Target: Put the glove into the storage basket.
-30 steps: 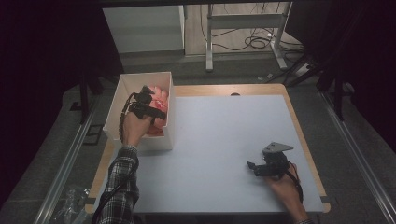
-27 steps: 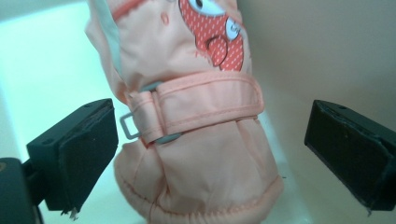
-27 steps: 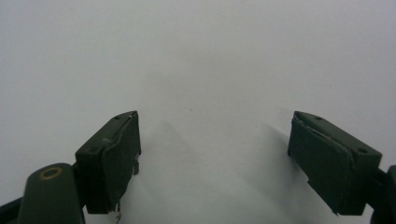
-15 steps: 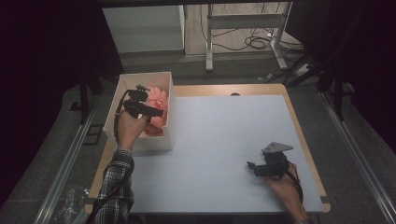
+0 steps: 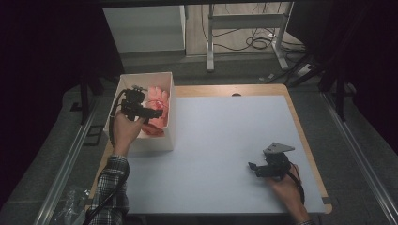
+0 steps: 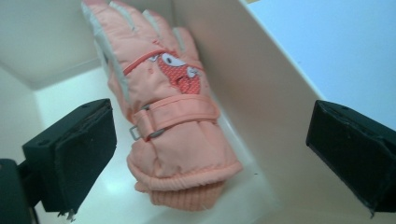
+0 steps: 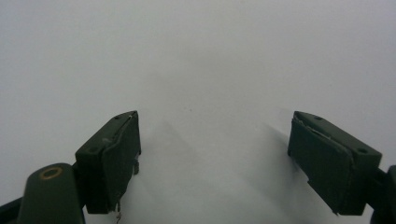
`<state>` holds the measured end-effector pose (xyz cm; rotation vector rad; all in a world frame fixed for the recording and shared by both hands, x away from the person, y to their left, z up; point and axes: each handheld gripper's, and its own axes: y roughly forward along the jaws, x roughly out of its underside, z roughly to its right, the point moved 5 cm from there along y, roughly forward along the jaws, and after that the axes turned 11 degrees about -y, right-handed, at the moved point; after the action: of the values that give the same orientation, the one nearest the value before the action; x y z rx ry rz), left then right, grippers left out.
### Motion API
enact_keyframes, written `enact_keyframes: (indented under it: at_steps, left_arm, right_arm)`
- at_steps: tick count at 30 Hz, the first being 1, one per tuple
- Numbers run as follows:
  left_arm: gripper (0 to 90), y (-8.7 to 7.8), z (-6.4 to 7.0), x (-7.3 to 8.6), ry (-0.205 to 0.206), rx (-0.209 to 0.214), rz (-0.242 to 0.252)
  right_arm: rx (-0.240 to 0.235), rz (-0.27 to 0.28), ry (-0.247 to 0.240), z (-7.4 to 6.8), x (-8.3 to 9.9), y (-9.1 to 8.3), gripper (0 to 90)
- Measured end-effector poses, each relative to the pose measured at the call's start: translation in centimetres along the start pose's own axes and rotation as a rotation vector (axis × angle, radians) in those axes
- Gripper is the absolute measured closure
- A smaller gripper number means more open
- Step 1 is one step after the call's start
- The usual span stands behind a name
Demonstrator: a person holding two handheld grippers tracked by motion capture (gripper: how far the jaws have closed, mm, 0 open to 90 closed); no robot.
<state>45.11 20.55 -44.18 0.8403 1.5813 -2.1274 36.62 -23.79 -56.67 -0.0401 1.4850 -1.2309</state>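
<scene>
Pink glove (image 6: 168,126) lies in the white box (image 5: 165,140) at ten o'clock on the table, under the wide-open left gripper (image 5: 157,112). At four o'clock, the right gripper (image 5: 253,168) rests on the white tabletop (image 5: 225,140), jaws wide, holding nothing.

Left gripper (image 5: 155,112) raised, jaws wide apart; right gripper (image 5: 253,168) low, likewise.

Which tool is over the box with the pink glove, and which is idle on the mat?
The left tool hangs open over the white box, jaws either side of the pink glove. The right tool rests open on the bare mat.
</scene>
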Motion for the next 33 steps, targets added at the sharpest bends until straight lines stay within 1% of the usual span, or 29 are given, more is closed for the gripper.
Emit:
enact_keyframes:
  at_steps: [1,5,7,8,11,13,17,21,22,24,26,27,29,31,33]
  left_arm:
    - [2.1,-0.2,0.1,0.0,0.003,0.003,0.004]
    - [2.1,-0.9,1.4,0.3,0.04,0.026,0.017]
    - [2.1,-1.1,2.0,0.5,0.051,0.042,0.025]
    - [2.1,-1.3,2.5,0.6,0.06,0.06,0.03]
    - [2.1,-1.6,3.6,0.9,0.083,0.088,0.034]
    - [2.1,-1.9,4.6,1.1,0.106,0.115,0.036]
    - [2.1,-1.9,6.3,1.8,0.144,0.154,0.036]
    - [2.0,-1.4,8.0,2.7,0.179,0.194,0.019]
    - [1.9,-1.1,8.4,3.0,0.194,0.2,0.01]
    - [1.9,-0.7,9.0,3.4,0.206,0.205,0.003]
    - [1.9,-0.4,9.6,3.7,0.211,0.207,0.004]
    - [0.0,-0.4,9.7,3.7,0.221,0.189,0.008]
    - [0.4,-0.3,9.9,3.9,0.24,0.168,0.011]
    - [0.4,-0.4,9.9,3.9,0.238,0.172,0.012]
    - [0.8,-0.7,9.9,3.8,0.226,0.197,0.014]
  right_arm:
    - [0.0,0.0,0.0,0.0,0.0,0.0,17.3]
    - [0.0,0.0,0.0,0.0,0.0,0.0,17.3]
    - [0.0,0.0,0.0,0.0,0.0,0.0,17.3]
    - [0.0,0.0,0.0,0.0,0.0,0.0,17.4]
    - [0.0,0.0,0.0,0.0,0.0,0.0,17.4]
    - [0.0,0.0,0.0,0.0,0.0,0.0,17.4]
    - [0.001,0.0,0.0,0.0,0.0,0.0,17.3]
    - [0.001,0.0,-0.001,0.0,0.0,0.0,17.3]
    - [0.001,0.0,-0.001,0.0,0.0,0.0,17.3]
    - [0.001,-0.002,-0.002,0.0,0.0,0.0,17.4]
    - [-0.001,-0.001,-0.003,0.0,0.0,0.0,17.4]
    - [0.001,-0.002,-0.002,0.0,0.0,0.0,17.4]
    - [0.001,-0.002,-0.002,0.0,0.0,0.0,17.4]
    - [0.0,-0.002,-0.003,0.0,0.0,0.0,17.4]
    - [0.0,-0.001,-0.003,0.0,0.0,0.0,17.4]
